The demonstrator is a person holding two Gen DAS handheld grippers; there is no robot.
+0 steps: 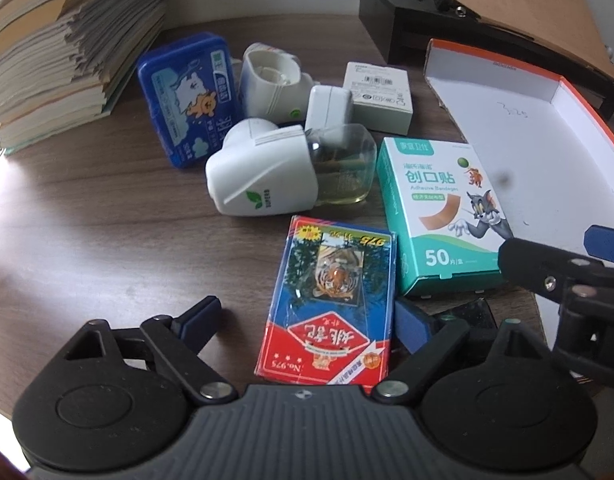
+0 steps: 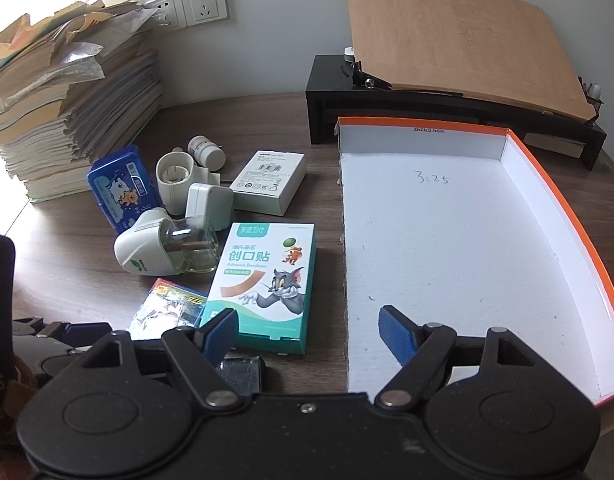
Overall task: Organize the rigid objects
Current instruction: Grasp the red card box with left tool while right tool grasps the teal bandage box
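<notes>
A red and blue playing-card pack (image 1: 327, 304) lies flat on the dark wood table between the fingers of my left gripper (image 1: 307, 320). The right pad sits at the pack's edge and the left pad stands apart from it, so the gripper is open. A teal bandage box (image 2: 267, 280) lies just right of the pack. My right gripper (image 2: 309, 334) is open, holding nothing, over the bandage box's near corner and the left wall of the white, orange-rimmed tray (image 2: 467, 240). Further back lie a white plug-in with a liquid bottle (image 1: 267, 172) and a blue tin (image 1: 187, 100).
A white carton (image 2: 271, 180), a white adapter (image 2: 207, 200), a second plug-in (image 2: 175, 176) and a pill bottle (image 2: 205, 152) lie behind. A tall stack of books (image 2: 67, 120) stands at the left. A black stand with a wooden board (image 2: 447, 40) is behind the tray.
</notes>
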